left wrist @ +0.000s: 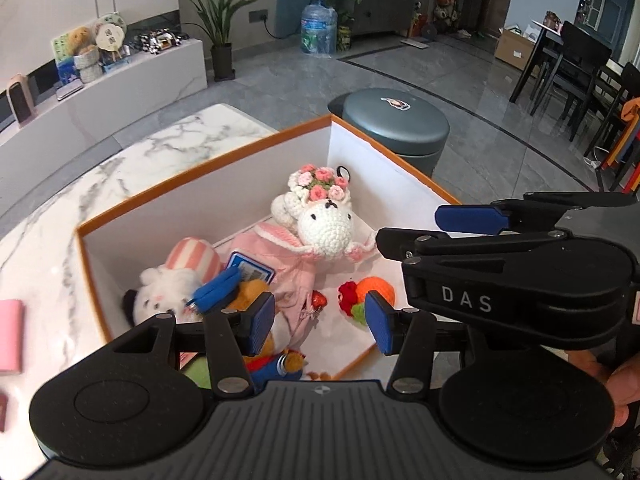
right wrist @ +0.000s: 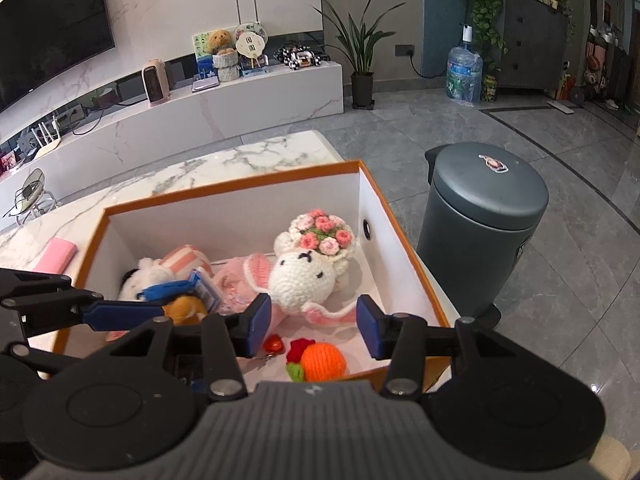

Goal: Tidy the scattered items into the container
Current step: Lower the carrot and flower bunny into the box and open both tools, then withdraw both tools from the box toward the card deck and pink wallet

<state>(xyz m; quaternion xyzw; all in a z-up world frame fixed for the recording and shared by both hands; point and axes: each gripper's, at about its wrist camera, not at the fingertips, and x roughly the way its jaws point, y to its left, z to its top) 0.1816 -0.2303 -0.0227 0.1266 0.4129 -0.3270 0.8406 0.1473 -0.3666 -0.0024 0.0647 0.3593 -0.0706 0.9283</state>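
An orange-rimmed white box [left wrist: 240,184] [right wrist: 224,200] stands on the marble table. Inside lie a crocheted white bunny with a flower crown [left wrist: 326,220] [right wrist: 304,276], a white plush with a pink striped hat [left wrist: 168,284] [right wrist: 148,276], a brown plush with blue parts [left wrist: 248,292] [right wrist: 184,308], an orange crocheted fruit [left wrist: 378,288] [right wrist: 322,362] and a red piece [left wrist: 319,300] [right wrist: 274,344]. My left gripper [left wrist: 320,320] is open and empty above the box's near edge. My right gripper [right wrist: 312,330] is open and empty over the box; it shows at the right of the left wrist view [left wrist: 460,220].
A pink flat object [left wrist: 10,336] [right wrist: 56,258] lies on the marble table [left wrist: 132,160] left of the box. A grey-green bin [left wrist: 396,128] [right wrist: 484,216] stands on the floor just beyond the box. A TV bench, plants and dining chairs are further off.
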